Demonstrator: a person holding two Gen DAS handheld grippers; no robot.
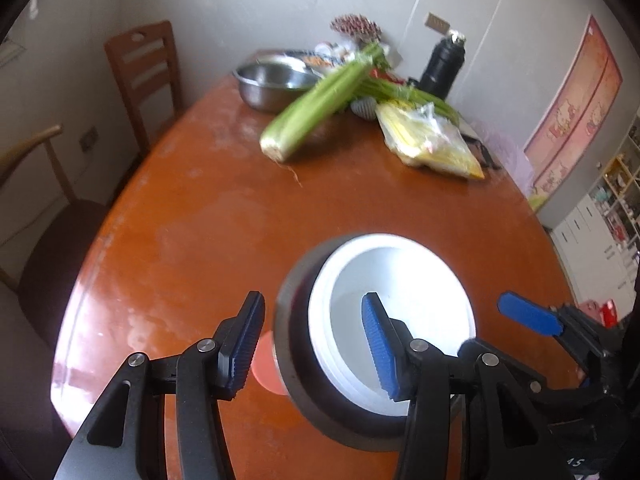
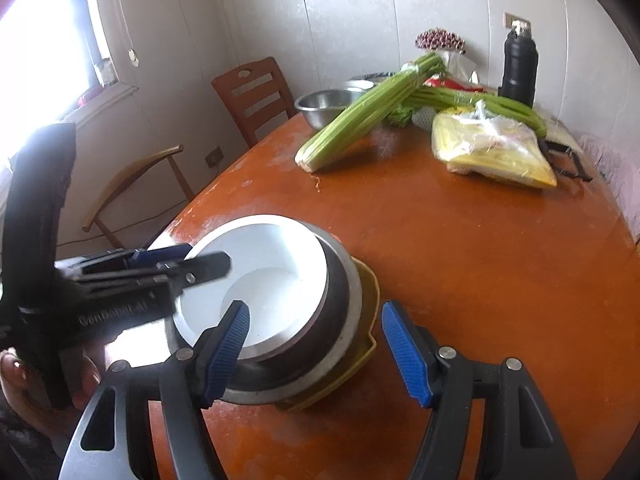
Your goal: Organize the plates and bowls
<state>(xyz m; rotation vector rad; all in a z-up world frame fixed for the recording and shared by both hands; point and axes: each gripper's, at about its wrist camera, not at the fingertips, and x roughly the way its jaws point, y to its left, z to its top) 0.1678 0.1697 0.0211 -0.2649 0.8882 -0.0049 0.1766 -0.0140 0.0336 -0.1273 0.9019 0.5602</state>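
Bowls [image 1: 384,320] sit stacked, rims between both tongs' spread fingers.

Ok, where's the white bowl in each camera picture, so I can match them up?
Left wrist: white bowl sits low and right of centre, nested in a metal bowl.
Right wrist: white bowl sits low and left of centre, in the same metal bowl.
Shared landmark: the celery lying farther back on the table.
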